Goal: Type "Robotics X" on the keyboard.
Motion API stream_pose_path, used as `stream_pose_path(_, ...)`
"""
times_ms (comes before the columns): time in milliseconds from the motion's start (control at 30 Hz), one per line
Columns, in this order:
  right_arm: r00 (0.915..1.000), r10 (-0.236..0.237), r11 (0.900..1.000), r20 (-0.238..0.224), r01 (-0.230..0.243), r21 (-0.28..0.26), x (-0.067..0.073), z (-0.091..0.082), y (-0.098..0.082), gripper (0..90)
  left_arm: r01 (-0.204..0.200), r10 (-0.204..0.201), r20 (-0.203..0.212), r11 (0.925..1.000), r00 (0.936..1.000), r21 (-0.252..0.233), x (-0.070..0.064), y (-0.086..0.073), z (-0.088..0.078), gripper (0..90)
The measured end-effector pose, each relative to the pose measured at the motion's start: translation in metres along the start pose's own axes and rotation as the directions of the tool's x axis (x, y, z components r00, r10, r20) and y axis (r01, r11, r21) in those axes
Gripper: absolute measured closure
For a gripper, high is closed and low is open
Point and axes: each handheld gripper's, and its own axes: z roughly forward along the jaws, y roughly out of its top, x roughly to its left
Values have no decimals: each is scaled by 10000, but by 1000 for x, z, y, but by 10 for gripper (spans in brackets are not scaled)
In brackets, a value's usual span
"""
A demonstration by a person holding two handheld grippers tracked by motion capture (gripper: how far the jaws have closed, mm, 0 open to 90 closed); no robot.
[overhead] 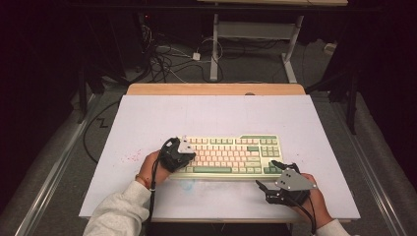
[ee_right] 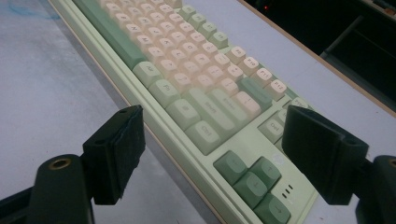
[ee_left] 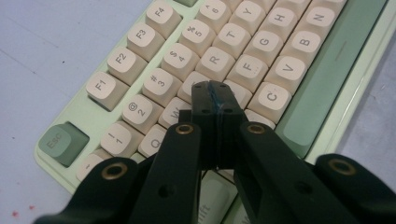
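A pale green keyboard (overhead: 231, 147) with cream keys lies on the white tabletop (overhead: 211, 113), slightly towards the near side. My left gripper (overhead: 188, 157) reaches over its left end. In the left gripper view the keyboard (ee_left: 261, 42) runs up to the right, and the left gripper (ee_left: 215, 100) has its pads shut together with nothing between them, tips down among the keys just right of W; the key under them is hidden. My right gripper (overhead: 269, 175) is open by the keyboard's near right corner. In the right gripper view the right gripper (ee_right: 219, 154) straddles the arrow keys (ee_right: 254, 182).
A wooden strip (overhead: 216, 89) borders the table's far edge. Cables (overhead: 167, 61) and the legs of another table (overhead: 214, 49) are on the floor behind. Red specks (overhead: 130, 158) mark the tabletop left of the keyboard, and a blue smudge (overhead: 187, 185) lies in front of it.
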Motion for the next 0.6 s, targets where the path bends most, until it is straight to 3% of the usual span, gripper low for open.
stream_pose_path(367,10000,-13,10000,48,13,-41,-1,-1,0,223,-106,96,-266,9991,9996,-405,-1,2,-7,853)
stream_pose_path(600,10000,-28,10000,60,29,-34,0,-1,0,223,-172,162,-181,9983,9997,-558,-2,3,-11,853)
